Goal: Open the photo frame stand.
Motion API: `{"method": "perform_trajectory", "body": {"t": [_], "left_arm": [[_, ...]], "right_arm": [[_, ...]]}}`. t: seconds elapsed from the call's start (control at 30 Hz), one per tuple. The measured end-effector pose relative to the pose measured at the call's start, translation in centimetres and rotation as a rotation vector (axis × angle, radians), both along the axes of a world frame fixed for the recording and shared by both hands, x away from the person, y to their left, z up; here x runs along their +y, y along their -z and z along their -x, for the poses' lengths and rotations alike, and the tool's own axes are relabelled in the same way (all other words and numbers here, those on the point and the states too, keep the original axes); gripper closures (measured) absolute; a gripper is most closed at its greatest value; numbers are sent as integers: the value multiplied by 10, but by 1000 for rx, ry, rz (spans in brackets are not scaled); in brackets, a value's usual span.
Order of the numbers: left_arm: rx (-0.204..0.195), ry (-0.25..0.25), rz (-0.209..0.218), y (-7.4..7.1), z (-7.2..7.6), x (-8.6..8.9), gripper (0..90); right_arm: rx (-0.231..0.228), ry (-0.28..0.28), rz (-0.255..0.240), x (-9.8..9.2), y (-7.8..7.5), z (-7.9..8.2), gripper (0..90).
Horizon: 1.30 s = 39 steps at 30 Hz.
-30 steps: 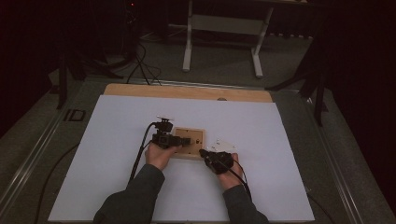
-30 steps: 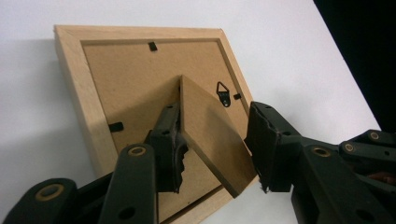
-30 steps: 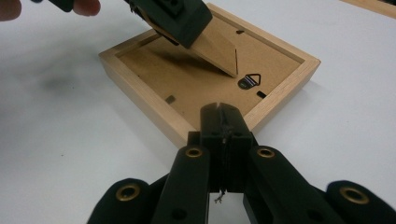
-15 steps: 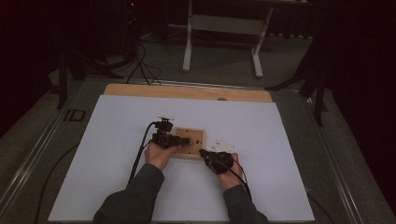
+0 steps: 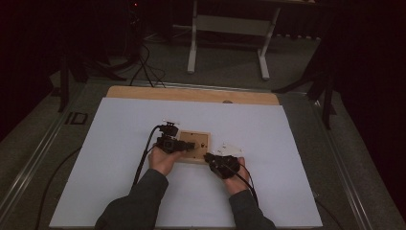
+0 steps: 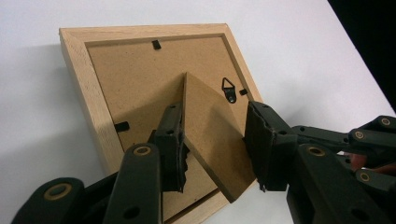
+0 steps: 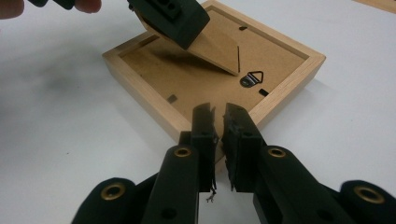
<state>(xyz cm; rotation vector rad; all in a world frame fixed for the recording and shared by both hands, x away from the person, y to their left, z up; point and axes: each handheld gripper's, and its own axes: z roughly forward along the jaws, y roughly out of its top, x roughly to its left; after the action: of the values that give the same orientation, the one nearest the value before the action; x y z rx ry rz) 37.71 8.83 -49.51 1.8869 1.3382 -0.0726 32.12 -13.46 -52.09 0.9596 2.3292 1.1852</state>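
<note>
Very little has shifted. The right gripper (image 7: pixel 217 122), sitting at the near edge of the picture frame (image 7: pixel 140 77), has just been opening its jaws: a narrow slit now shows between them, with nothing in it. The left gripper (image 6: pixel 212 140), over the frame's fold-out stand (image 6: pixel 205 126), has drawn its jaws in slightly around that stand, with a gap still showing beside one pad.

Dim high view, dark surroundings; brighter, sharp close views.

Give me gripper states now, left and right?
Left gripper: open, jaws astride the frame's stand flap, no visible squeeze.
Right gripper: slightly open, just been opening, nothing held, over picture frame edge.
</note>
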Motion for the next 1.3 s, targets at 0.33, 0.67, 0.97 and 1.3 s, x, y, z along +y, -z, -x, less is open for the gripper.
{"method": "perform_trajectory", "body": {"t": [0.33,0.67,0.97,1.3], "left_arm": [[-81,23,-29,-4,14,-1,602],[-164,44,-52,-4,29,1,602],[-227,58,-56,-2,42,6,602],[-308,72,-87,-2,57,8,602]], "right_arm": [[-3,17,-10,-5,-4,-2,740],[8,20,-54,-13,-13,-5,660],[32,7,-95,-17,-18,-8,596],[43,-3,-127,-20,-26,-13,554]]}}
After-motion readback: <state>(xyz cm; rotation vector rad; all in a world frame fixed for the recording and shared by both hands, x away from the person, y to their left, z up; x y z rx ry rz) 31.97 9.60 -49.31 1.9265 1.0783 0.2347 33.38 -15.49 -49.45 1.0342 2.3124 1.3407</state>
